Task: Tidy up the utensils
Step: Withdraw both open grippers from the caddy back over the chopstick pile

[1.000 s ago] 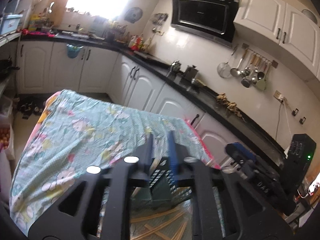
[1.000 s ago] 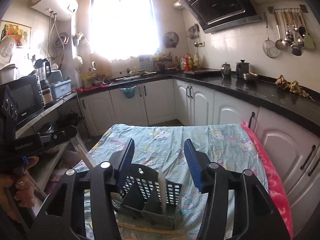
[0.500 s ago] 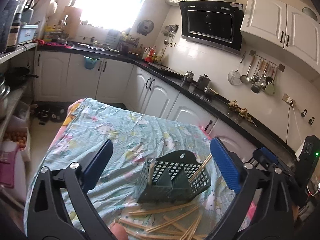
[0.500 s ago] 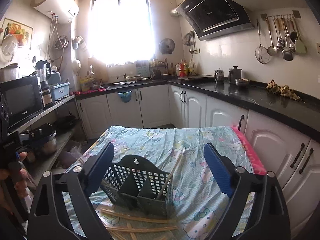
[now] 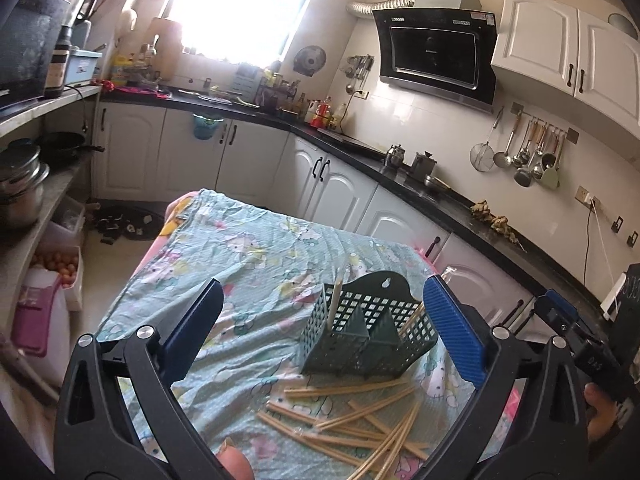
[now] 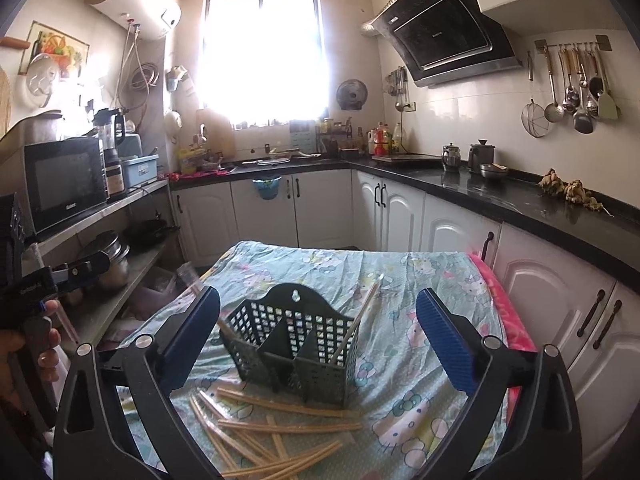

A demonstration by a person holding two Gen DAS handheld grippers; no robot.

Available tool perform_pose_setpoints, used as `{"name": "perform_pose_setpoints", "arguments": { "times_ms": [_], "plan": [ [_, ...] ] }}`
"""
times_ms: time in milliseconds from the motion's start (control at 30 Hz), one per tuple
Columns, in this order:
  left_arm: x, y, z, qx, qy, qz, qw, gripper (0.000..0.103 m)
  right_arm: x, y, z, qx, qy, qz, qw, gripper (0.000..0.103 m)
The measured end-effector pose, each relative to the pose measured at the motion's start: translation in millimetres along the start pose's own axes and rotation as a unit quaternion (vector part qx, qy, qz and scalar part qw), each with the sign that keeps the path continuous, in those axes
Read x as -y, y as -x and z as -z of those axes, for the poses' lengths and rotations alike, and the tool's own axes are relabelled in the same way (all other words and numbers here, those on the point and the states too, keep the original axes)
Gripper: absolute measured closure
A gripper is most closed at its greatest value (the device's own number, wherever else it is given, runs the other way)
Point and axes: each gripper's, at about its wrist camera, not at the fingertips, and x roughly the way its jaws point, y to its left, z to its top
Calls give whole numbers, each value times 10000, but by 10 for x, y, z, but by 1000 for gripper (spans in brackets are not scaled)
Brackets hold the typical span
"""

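A dark green slotted utensil basket (image 5: 366,330) (image 6: 298,344) stands on the table's patterned cloth (image 5: 248,264) (image 6: 404,276). One chopstick (image 5: 333,302) stands in its left compartment and another (image 6: 358,318) leans in its right compartment. Several loose wooden chopsticks (image 5: 360,420) (image 6: 276,428) lie scattered on the cloth in front of the basket. My left gripper (image 5: 324,332) is open and empty, held above the near side of the basket. My right gripper (image 6: 318,336) is open and empty, framing the basket from the front.
White cabinets under a black countertop (image 6: 520,200) run along the right and back. Shelves with a microwave (image 6: 64,180) and pots (image 5: 20,184) stand at the left. Ladles hang on the wall (image 5: 528,156). The right gripper's body (image 5: 580,344) shows at the left view's right edge.
Both grippers opened wide and drew back from the basket. A chopstick now stands in each of two compartments, let go by the grippers. The loose chopsticks came into fuller view.
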Motion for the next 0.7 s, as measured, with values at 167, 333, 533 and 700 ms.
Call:
{"name": "perform_pose_setpoints", "arguments": {
  "times_ms": [167,333,533,700],
  "plan": [
    [-8,127,91,42,-42,-50,10000,11,-47,78,82,-68,41,-46,10000,7],
    [-4,208,204,39,-151,-146,9998,11,-106,111,166,-164,81,-66,9998,7],
    [-36,266,347,-41,-180,-222,9996,11,-174,128,235,-214,87,-65,9997,7],
    [-76,280,476,-190,-145,-251,9994,11,-224,124,320,-351,143,-80,9992,7]
  ]
}}
